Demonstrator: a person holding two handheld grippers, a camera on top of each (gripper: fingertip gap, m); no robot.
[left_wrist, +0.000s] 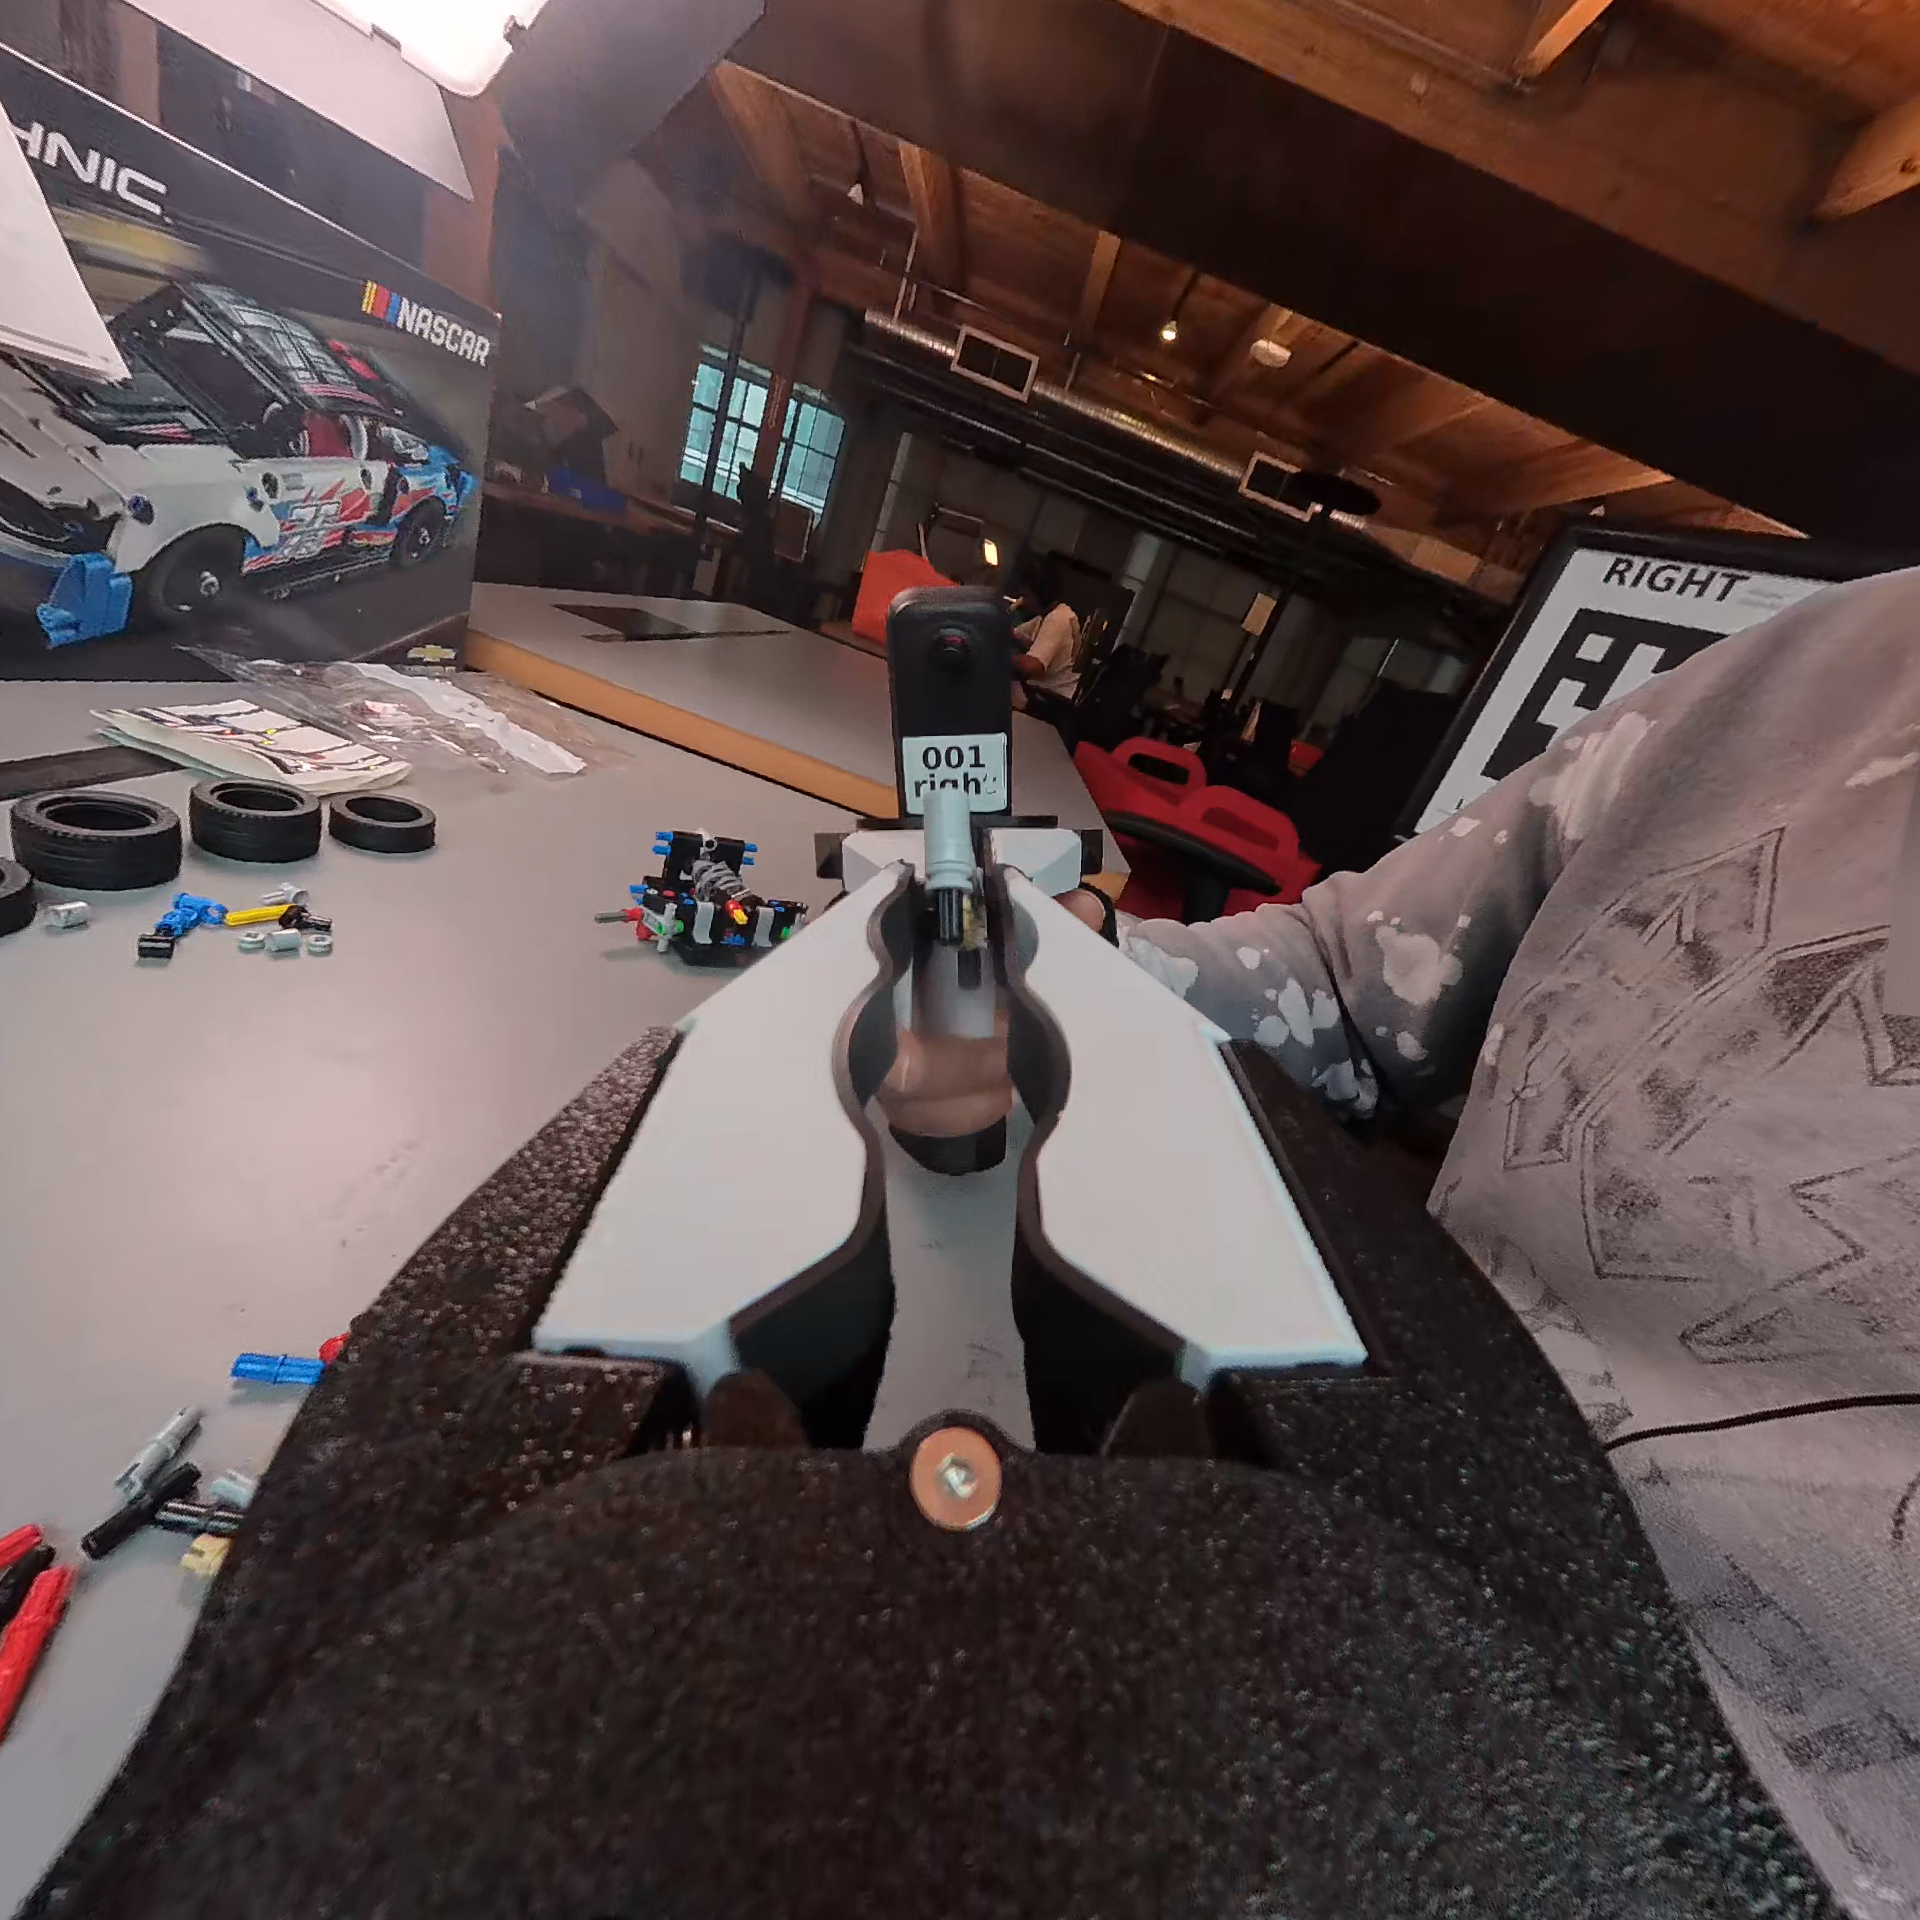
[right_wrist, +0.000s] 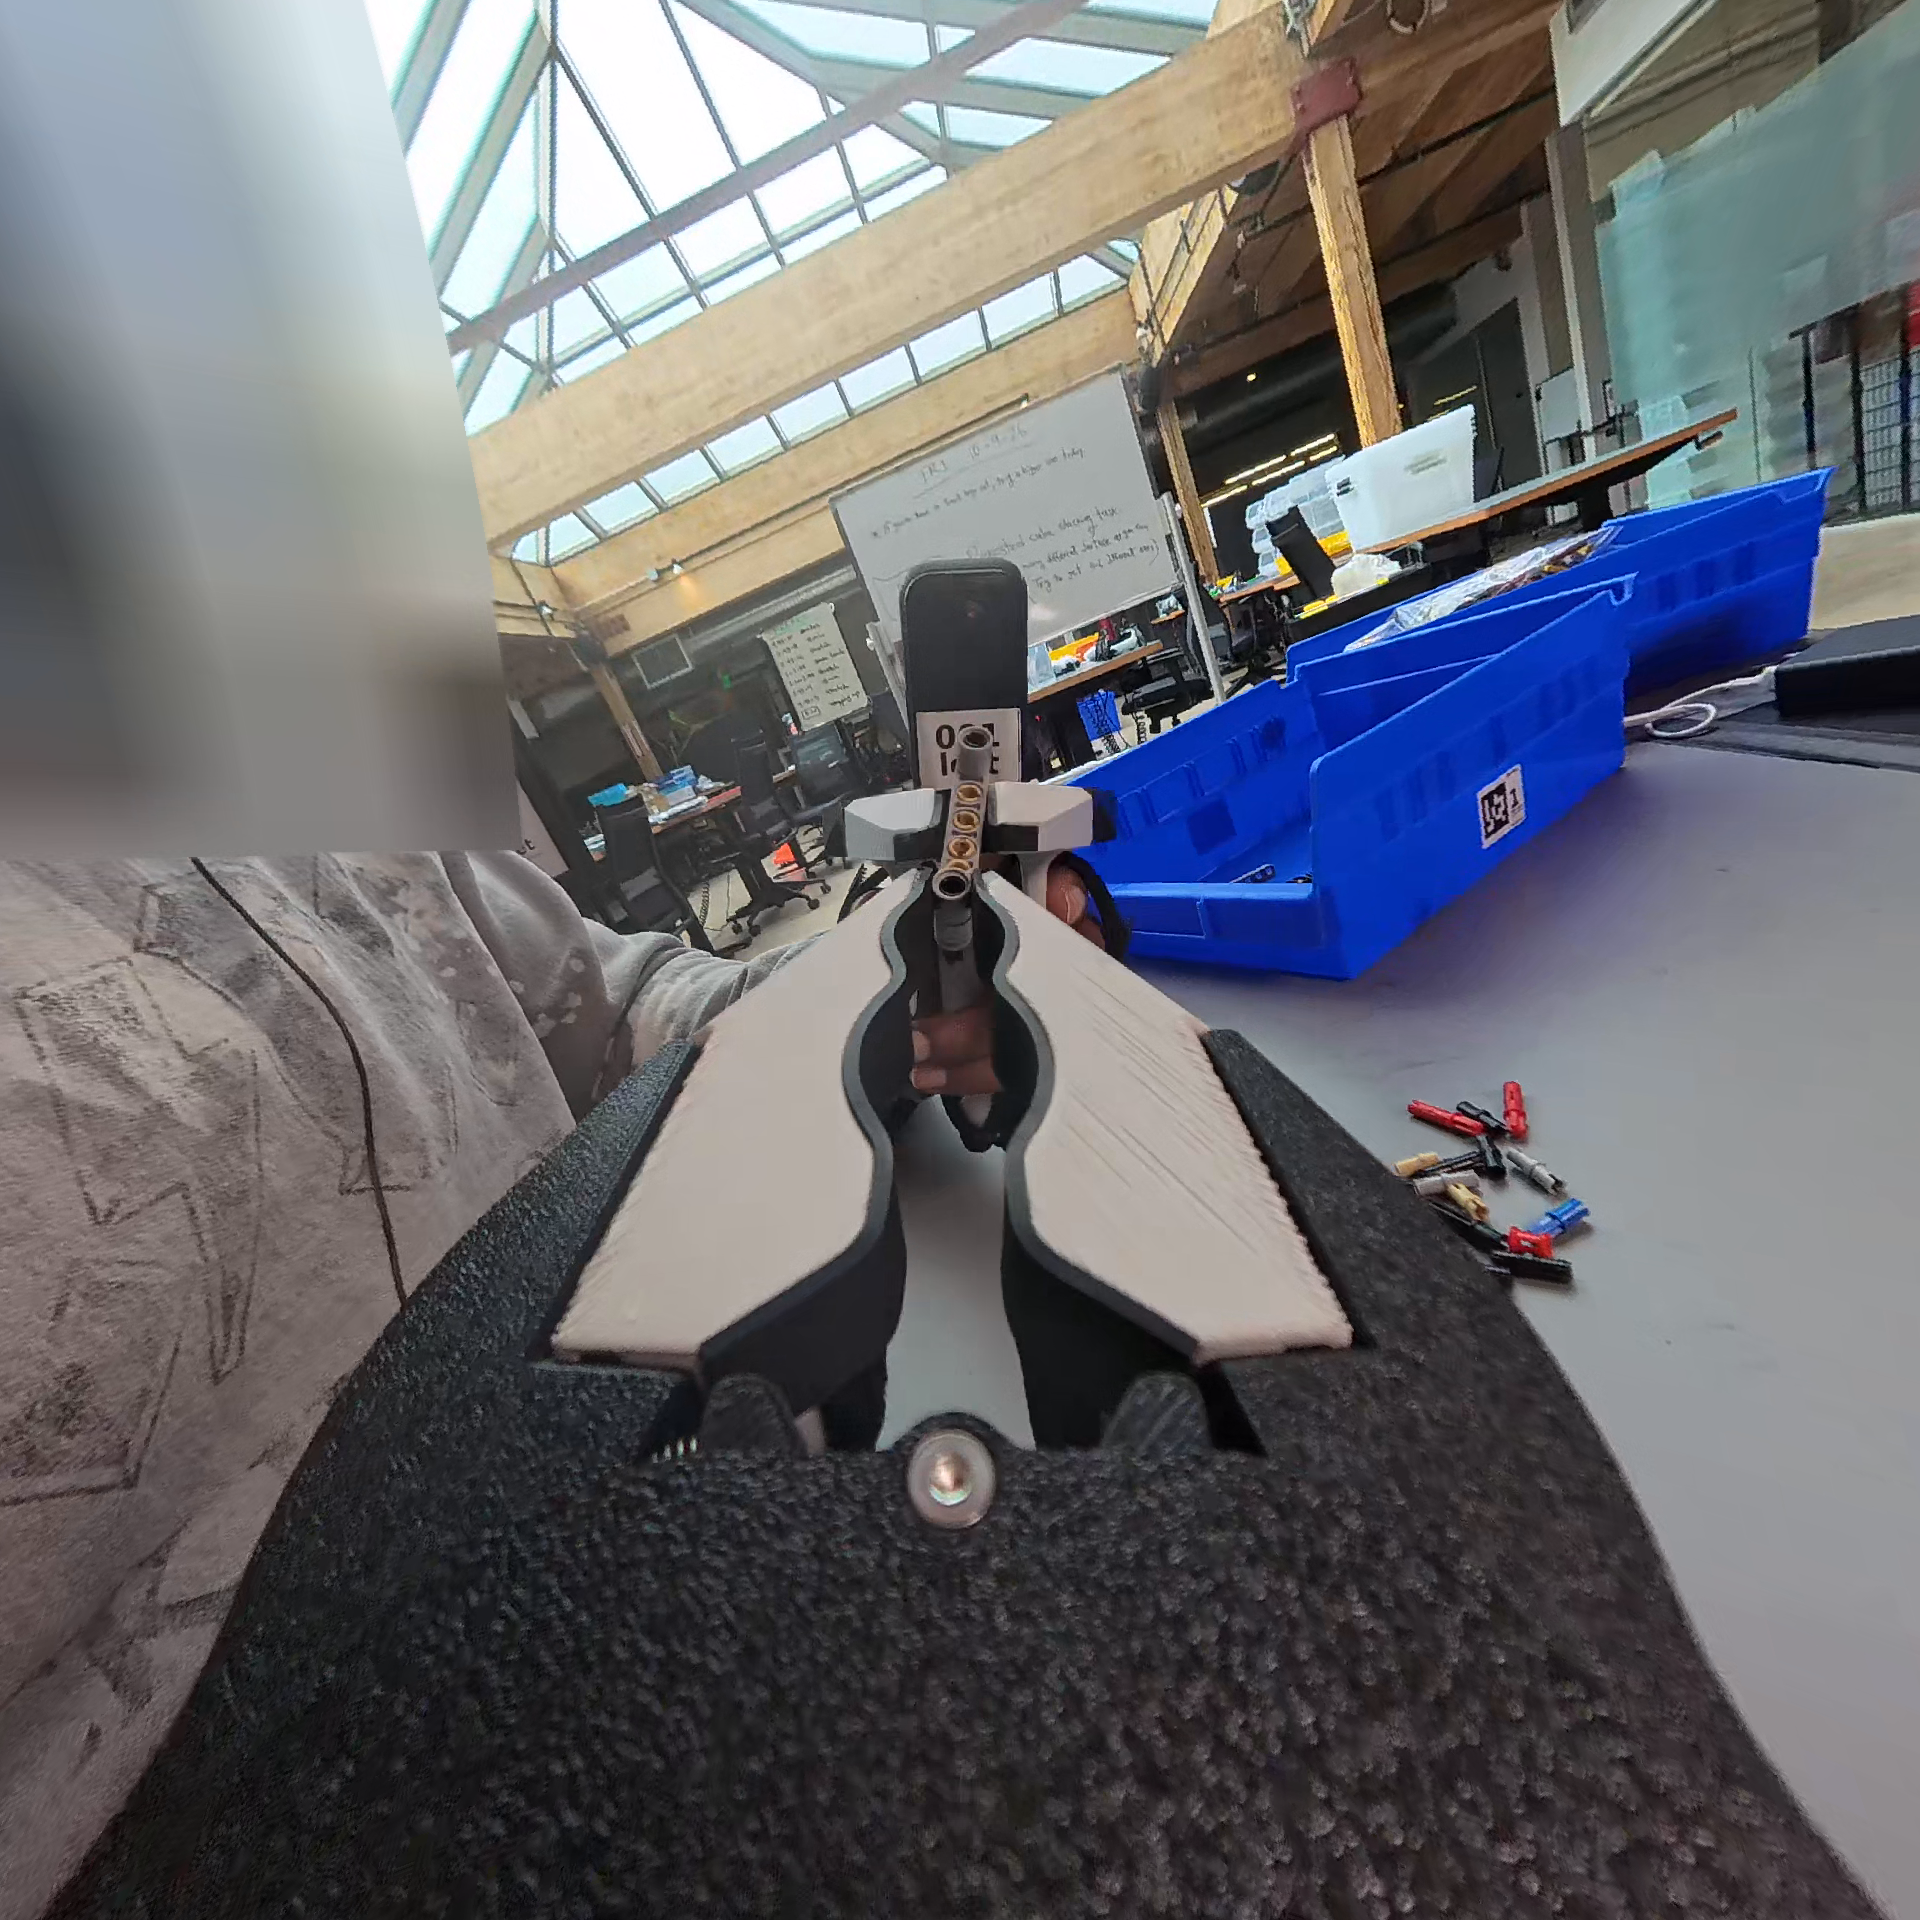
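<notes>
Grey table (left_wrist: 312, 1143) runs under both your grippers, in a big workshop with timber beams.

Your left gripper (left_wrist: 951, 904) has its fingers drawn close on a grey beam (right_wrist: 961, 821), which pokes out past the tips and stands nearly upright; its row of holes shows in the right wrist view. Your right gripper (right_wrist: 954, 914) faces it tip to tip, fingers nearly shut on a grey pin (left_wrist: 948, 831) with a black end. Pin and beam meet between the two sets of tips; whether they are joined, you cannot tell.

On the far left lie three tyres (left_wrist: 255, 821), a sticker sheet (left_wrist: 260, 738) and a car box (left_wrist: 239, 416). A small black assembly (left_wrist: 717, 899) sits just left of the left gripper's tips. Loose pins (right_wrist: 1496, 1184) lie right of your right gripper, with blue bins (right_wrist: 1455, 790) beyond.
</notes>
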